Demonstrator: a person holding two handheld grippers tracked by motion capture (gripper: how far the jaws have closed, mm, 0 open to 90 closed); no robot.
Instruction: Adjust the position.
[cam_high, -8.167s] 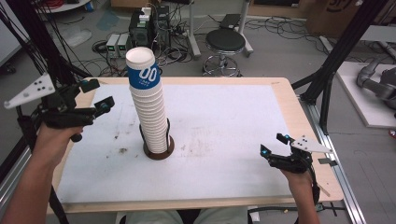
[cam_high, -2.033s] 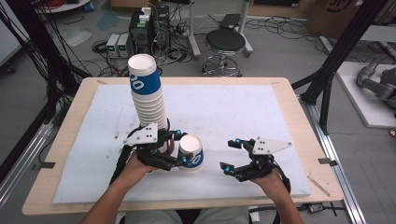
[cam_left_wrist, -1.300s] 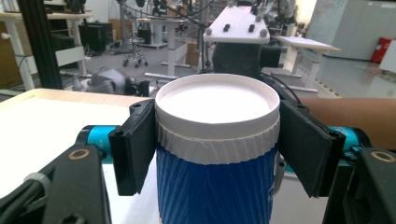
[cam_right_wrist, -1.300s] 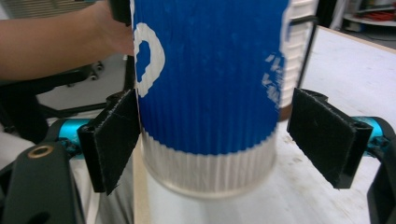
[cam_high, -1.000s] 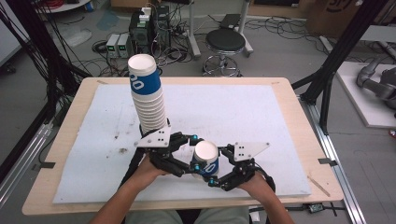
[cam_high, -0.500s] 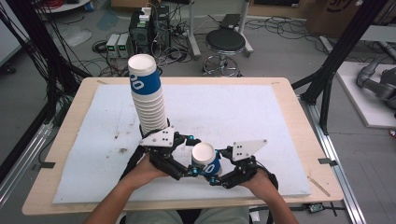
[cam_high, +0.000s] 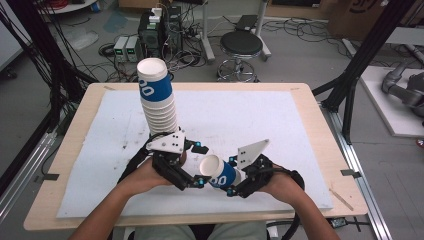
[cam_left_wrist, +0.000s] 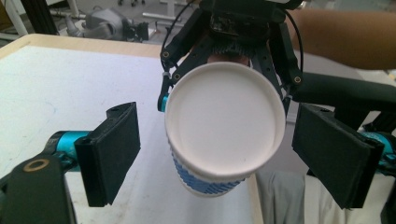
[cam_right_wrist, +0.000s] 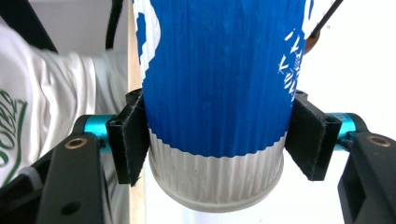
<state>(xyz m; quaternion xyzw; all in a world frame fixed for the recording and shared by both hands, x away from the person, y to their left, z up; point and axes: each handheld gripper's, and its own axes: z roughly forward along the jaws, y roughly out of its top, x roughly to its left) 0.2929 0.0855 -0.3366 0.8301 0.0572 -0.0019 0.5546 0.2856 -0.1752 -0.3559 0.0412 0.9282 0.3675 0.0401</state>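
Note:
A blue and white paper cup (cam_high: 223, 175) lies tilted just above the near part of the white mat (cam_high: 250, 115). My right gripper (cam_high: 228, 177) is shut on it near its base, with both pads pressed on the ribbed wall of the cup (cam_right_wrist: 215, 70). Its open mouth (cam_left_wrist: 224, 135) faces my left gripper (cam_high: 199, 166), which is open, a jaw on either side of the rim with a gap at each. A tall stack of the same cups (cam_high: 157, 100) stands upright behind my left hand.
The mat covers a wooden table (cam_high: 311, 120) with bare margins left and right. On the floor beyond the far edge stand a round stool (cam_high: 241, 45) and electronics boxes (cam_high: 156, 25). Black frame posts (cam_high: 360, 65) rise at the table's right.
Half a second ago the left gripper was closed around the cup while the right one closed in. Now the left jaws have spread off it and the right gripper holds the cup.

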